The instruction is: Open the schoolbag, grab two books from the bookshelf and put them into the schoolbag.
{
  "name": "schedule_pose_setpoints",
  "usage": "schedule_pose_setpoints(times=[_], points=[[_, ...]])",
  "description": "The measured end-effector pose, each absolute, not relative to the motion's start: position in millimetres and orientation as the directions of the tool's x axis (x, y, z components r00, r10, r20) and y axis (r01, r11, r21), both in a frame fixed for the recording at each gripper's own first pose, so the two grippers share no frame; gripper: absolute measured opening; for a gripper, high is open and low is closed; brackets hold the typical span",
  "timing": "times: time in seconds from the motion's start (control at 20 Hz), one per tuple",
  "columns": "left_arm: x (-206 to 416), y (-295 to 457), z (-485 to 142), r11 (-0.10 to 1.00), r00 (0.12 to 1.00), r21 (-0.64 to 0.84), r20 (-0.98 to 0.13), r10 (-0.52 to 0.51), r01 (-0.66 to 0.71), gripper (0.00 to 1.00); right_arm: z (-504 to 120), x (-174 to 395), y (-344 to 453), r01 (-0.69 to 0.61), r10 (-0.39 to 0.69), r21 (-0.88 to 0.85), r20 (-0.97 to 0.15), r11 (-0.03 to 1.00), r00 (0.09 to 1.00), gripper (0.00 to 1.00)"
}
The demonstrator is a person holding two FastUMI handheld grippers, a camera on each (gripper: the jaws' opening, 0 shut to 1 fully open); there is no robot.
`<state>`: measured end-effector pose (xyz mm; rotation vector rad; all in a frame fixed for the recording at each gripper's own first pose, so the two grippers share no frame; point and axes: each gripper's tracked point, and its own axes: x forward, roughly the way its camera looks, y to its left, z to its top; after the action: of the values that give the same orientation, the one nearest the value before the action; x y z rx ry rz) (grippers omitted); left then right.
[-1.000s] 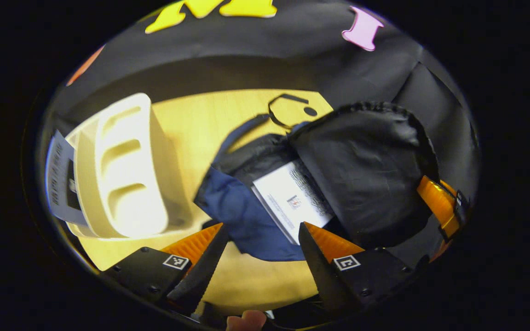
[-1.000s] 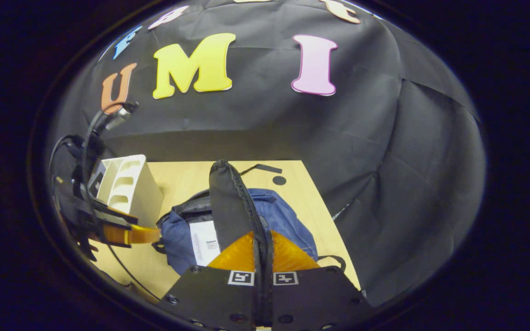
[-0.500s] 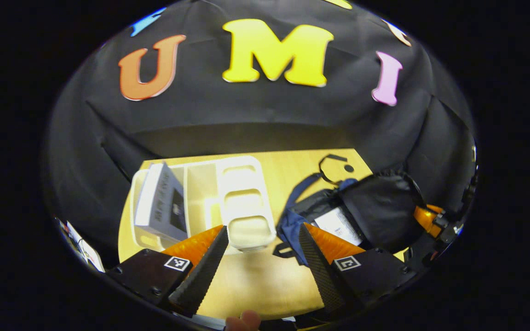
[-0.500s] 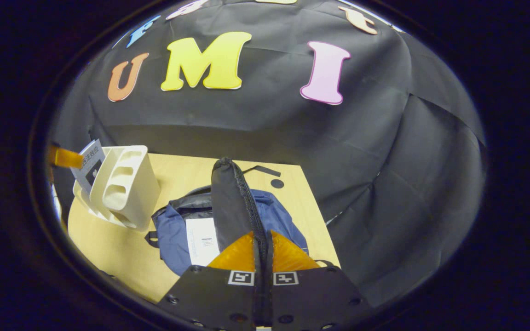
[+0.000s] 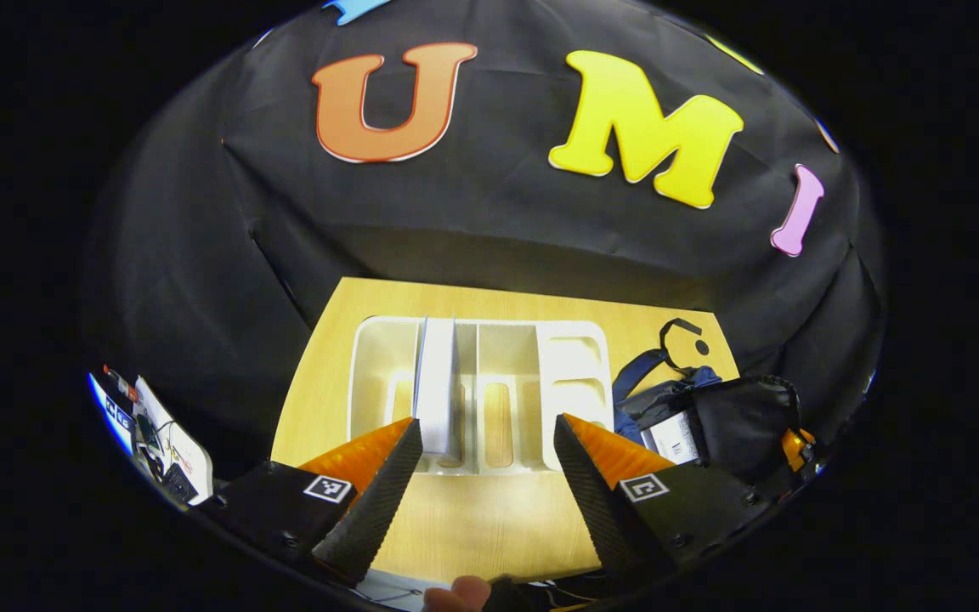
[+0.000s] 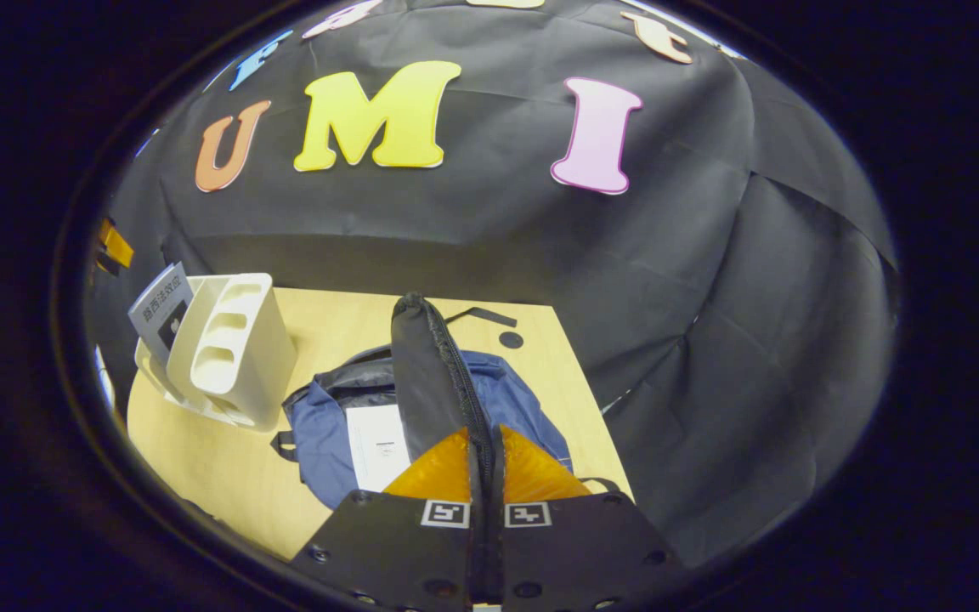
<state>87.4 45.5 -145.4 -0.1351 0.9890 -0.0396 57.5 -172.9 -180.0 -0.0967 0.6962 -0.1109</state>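
Left gripper (image 5: 483, 476) spread before upright book (image 5: 437, 387) in bookshelf (image 5: 489, 340); stiff, likely light—pinch near spine; right gripper (image 6: 486, 476) pinched soft schoolbag flap (image 6: 426, 374).

Black housings (image 5: 277, 510) — square tags, screws

Book in bag (image 6: 377, 444): lower part hidden under the bag flap (image 6: 423, 374); print too small to tell. Bag (image 5: 668, 399) in left gripper view partly behind a finger. Clutter at left edge (image 5: 154, 433) cut off, unidentifiable. Fingertip (image 5: 455, 592) cut by bottom edge.
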Motion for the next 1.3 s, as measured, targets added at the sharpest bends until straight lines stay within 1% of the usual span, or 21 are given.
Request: schedule_pose_setpoints(times=[0.15,0.25,0.35,0.55,0.65,0.8,0.85,1.0,1.05,1.2,1.3], points=[[103.0,51.2,-155.4,0.989,0.489,-0.147,-0.864,-0.121,-0.014,0.98,-180.2,53.7,-174.3,0.081,-0.143,-0.127,-0.636,0.989,0.759,0.0],[110.7,56.0,-166.7,0.991,0.435,-0.133,-0.892,-0.122,0.004,0.98,-180.5,51.8,-175.0,0.088,-0.149,-0.126,-0.636,0.988,0.757,0.0],[113.5,61.0,-181.1,0.991,0.374,-0.133,-0.918,-0.132,0.024,0.98,-180.3,50.2,-175.9,0.096,-0.155,-0.126,-0.637,0.987,0.755,0.0],[118.0,62.6,-209.5,0.99,0.258,-0.14,-0.956,-0.141,0.021,0.98,-181.8,49.2,-178.6,0.105,-0.167,-0.134,-0.641,0.985,0.75,0.0],[114.0,61.5,-223.1,0.989,0.185,-0.146,-0.972,-0.148,0.026,0.98,-183.8,49.2,-178.3,0.109,-0.171,-0.134,-0.645,0.985,0.745,0.0],[113.6,69.0,-238.7,0.991,0.102,-0.13,-0.986,-0.133,0.035,1.0,-187.5,48.3,-178.6,0.111,-0.175,-0.139,-0.65,0.984,0.74,0.0],[114.3,70.2,-243.5,0.992,0.085,-0.123,-0.988,-0.126,0.033,0.98,-188.0,48.2,-178.4,0.112,-0.176,-0.139,-0.651,0.984,0.738,0.0],[114.4,70.8,-255.0,0.992,0.046,-0.126,-0.991,-0.127,0.018,0.98,-190.7,46.4,-180.0,0.123,-0.181,-0.134,-0.656,0.983,0.733,0.0],[112.3,69.1,-259.0,0.992,0.025,-0.129,-0.991,-0.13,0.008,0.95,-190.7,46.7,-180.4,0.126,-0.183,-0.134,-0.657,0.983,0.731,0.0],[110.0,72.4,-270.8,0.993,-0.01,-0.115,-0.993,-0.115,0.016,0.92,-192.1,45.0,-179.0,0.123,-0.187,-0.144,-0.658,0.982,0.73,0.0],[111.6,74.9,-275.1,0.995,-0.021,-0.097,-0.995,-0.097,0.002,0.85,-192.4,44.7,-177.2,0.114,-0.184,-0.149,-0.657,0.982,0.731,0.0]])
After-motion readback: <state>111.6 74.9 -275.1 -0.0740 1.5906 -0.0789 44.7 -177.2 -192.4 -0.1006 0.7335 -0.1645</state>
